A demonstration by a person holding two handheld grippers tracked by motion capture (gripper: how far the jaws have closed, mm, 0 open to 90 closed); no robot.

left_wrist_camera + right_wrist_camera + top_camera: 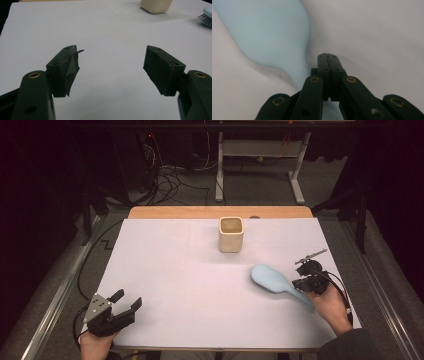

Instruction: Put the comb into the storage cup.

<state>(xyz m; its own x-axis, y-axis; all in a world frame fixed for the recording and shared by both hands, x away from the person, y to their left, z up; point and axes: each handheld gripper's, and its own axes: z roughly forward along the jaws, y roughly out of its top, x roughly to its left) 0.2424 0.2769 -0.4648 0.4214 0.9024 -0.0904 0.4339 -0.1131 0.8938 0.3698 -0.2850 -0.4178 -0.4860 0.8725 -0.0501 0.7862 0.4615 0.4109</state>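
- Light blue hairbrush (275, 281) lying on white sheet of worktop (165, 270), nearer the person than the cream cup (231, 234) and off to its right; well apart from it.
- Brush head pointing toward cup side, handle trailing back toward right hand (330, 306).
- Bristle edge seen at far right of left tool view (206, 18), bristles facing down toward the sheet.
- Right tool (306, 279) just beside brush handle, on the side away from the cup; jaws pressed together, nothing pinched between them.
- In right tool view, closed tips (328, 56) sitting next to the narrowing blue handle (269, 37), which passes along their left side and runs under the tool body; touching or not, cannot tell.
- Left tool (126, 302) far from cup, near the front left corner of the sheet, held by left hand (95, 344); grey three-cornered plate on top.
- Left tool jaws spread wide, bare white sheet between them (112, 67); a small frayed scrap sticking off the tip of the left pad (71, 63).
- Cup squarish with rounded corners, upright, standing near far edge of sheet, just short of the wooden worktop rim (200, 212).
- Cup base visible at top of left tool view (156, 6).
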